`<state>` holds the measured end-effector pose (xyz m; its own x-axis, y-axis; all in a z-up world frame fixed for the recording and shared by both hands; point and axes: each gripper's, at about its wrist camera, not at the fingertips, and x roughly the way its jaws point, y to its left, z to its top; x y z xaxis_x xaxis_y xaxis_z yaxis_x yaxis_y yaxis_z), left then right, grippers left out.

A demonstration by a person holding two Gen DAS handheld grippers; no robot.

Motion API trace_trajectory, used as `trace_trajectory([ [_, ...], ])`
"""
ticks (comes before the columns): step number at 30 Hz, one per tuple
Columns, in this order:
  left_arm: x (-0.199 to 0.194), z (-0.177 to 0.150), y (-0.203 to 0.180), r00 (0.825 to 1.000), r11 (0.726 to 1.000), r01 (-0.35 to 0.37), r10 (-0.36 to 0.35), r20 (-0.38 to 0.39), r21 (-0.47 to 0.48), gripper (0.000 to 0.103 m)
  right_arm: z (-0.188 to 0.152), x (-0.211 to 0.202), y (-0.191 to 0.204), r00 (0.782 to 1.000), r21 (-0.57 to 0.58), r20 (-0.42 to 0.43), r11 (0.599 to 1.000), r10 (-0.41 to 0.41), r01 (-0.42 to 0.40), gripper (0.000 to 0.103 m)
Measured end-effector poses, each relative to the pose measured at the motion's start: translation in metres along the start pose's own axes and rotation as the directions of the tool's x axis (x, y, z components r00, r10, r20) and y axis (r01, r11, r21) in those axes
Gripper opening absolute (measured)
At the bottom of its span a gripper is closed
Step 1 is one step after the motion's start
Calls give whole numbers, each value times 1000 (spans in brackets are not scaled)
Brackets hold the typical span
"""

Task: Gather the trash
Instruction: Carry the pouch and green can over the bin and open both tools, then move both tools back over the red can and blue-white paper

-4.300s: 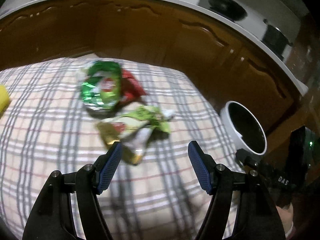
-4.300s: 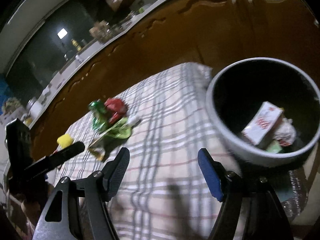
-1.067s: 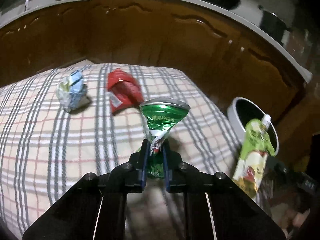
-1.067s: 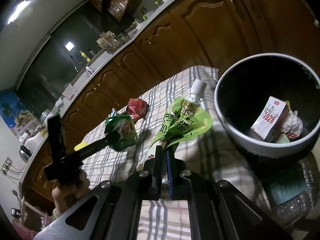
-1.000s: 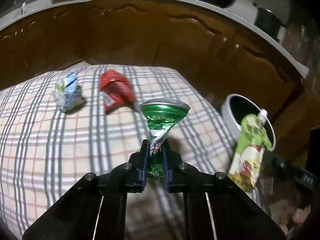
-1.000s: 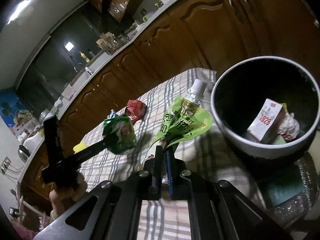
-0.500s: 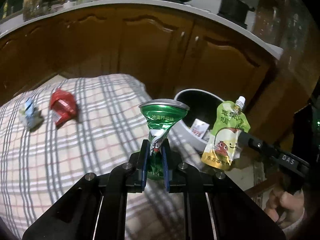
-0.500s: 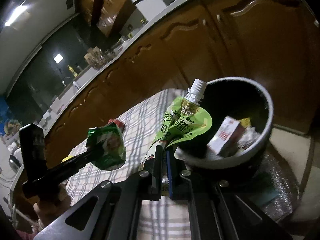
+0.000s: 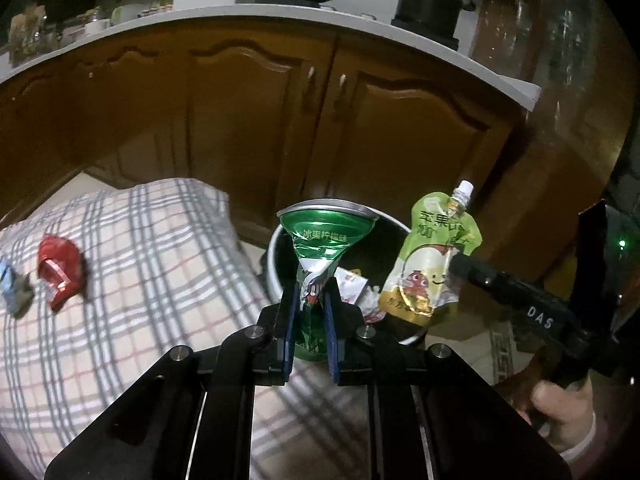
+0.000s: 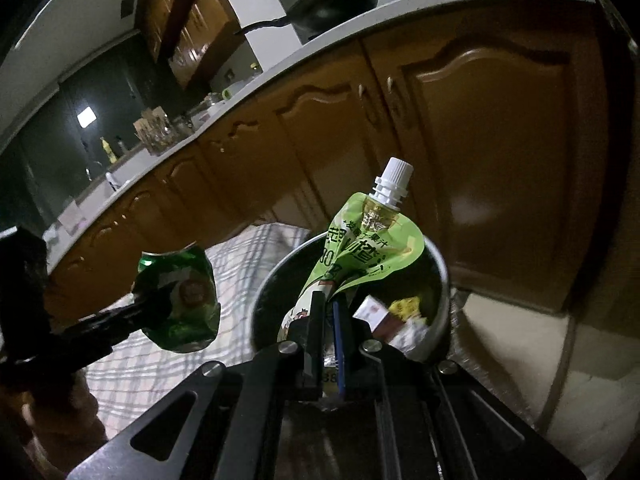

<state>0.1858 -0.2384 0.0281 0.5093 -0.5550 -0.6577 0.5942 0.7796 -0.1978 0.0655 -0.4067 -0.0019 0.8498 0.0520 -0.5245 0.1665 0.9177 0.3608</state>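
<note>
Both tools have swung away from the checked cloth toward the round grey metal bin (image 9: 276, 256), which a second ago sat off to the right and now lies straight ahead. The left tool (image 9: 308, 316) is pressed together on a crushed green drink can (image 9: 326, 240), held above the bin's near rim. The right tool (image 10: 326, 332) pinches the lower edge of a light-green spouted juice pouch (image 10: 360, 256), upright over the bin's mouth. A small carton (image 10: 372, 310) and crumpled wrappers lie inside. A red wrapper (image 9: 58, 268) and a blue-white crumpled wrapper (image 9: 10, 284) remain on the checked cloth (image 9: 160, 280).
</note>
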Motion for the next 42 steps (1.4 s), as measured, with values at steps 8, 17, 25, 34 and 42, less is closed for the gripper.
trace_trajectory([
  [8, 27, 8, -11, 999, 1000, 28, -28, -36, -12, 11, 1, 12, -3, 998, -68, -17, 996, -66, 65, 4],
  [17, 51, 7, -15, 997, 1000, 29, -30, -76, -7, 11, 1, 23, -5, 993, -111, -31, 988, -110, 106, 4],
  [25, 62, 7, -14, 995, 999, 37, -38, -95, -13, 11, 2, 37, -4, 989, -149, -59, 981, -135, 125, 4],
  [34, 72, 5, -16, 991, 999, 44, -45, -125, -11, 16, 3, 52, -5, 982, -169, -100, 975, -160, 141, 9],
  [42, 50, -6, 3, 994, 997, 45, -51, -93, -68, 34, 5, 37, -6, 993, -95, -52, 990, -108, 103, 46],
])
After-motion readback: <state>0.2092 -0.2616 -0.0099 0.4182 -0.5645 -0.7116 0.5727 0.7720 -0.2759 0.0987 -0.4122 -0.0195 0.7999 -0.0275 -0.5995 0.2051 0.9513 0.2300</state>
